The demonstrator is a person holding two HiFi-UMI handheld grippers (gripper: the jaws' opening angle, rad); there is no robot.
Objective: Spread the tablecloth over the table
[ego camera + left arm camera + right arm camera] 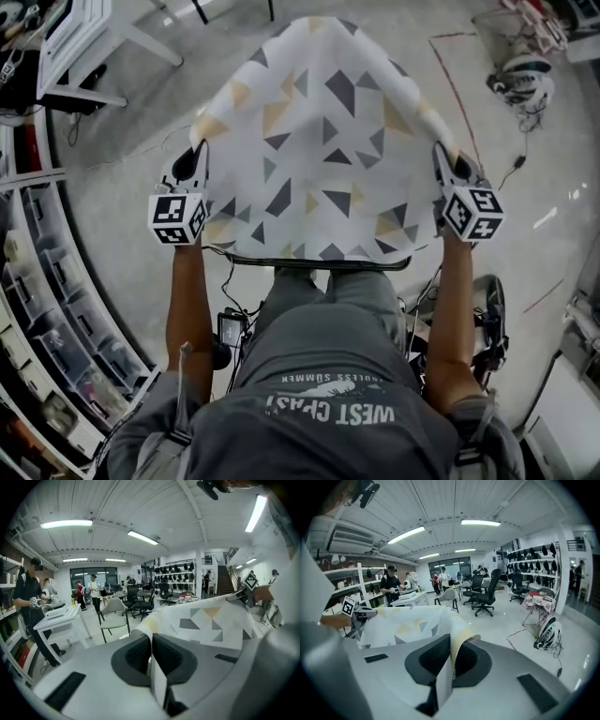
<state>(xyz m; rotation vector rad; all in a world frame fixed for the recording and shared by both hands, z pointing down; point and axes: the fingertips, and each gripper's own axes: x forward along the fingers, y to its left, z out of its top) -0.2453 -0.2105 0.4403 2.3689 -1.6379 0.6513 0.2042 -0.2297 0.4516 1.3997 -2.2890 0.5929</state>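
Note:
A white tablecloth (323,141) with grey and yellow triangles hangs stretched in the air between my two grippers, above the floor. My left gripper (194,164) is shut on its left edge, and the cloth (206,620) runs out to the right from between the dark pads (136,656). My right gripper (448,167) is shut on the right edge; there the cloth (408,623) folds over the pads (436,656) and spreads left. A dark table edge (319,265) shows just under the cloth's near hem.
Shelving with bins (56,309) curves along the left. A white table (84,47) stands at the far left, a helmet and cables (520,80) lie on the floor at right. Office chairs (485,597) and people stand farther off in the room.

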